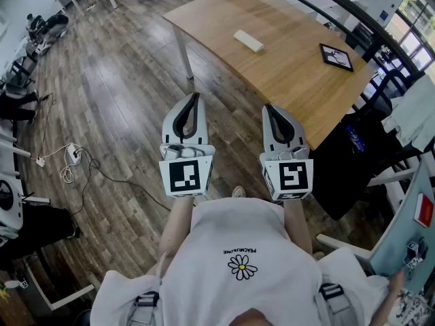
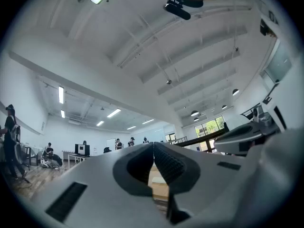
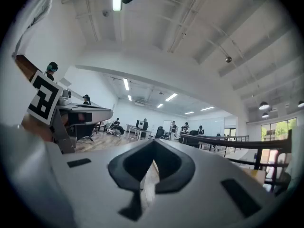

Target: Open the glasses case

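Note:
A pale, oblong glasses case (image 1: 249,41) lies closed on the wooden table (image 1: 285,66), far ahead of both grippers. My left gripper (image 1: 196,96) hovers over the floor short of the table's near edge, shut with nothing in it. My right gripper (image 1: 268,106) is held beside it at the same height, also shut and empty. In the left gripper view the jaw tips (image 2: 153,145) meet, and a bit of the table shows below them. In the right gripper view the tips (image 3: 154,143) meet too, pointing level across the room.
A black-framed tablet (image 1: 336,57) lies on the table's right part. A dark railing (image 1: 353,9) runs behind the table. Cables and a power strip (image 1: 71,156) lie on the wooden floor to the left. A black chair (image 1: 353,158) stands right of me. People and desks are far off.

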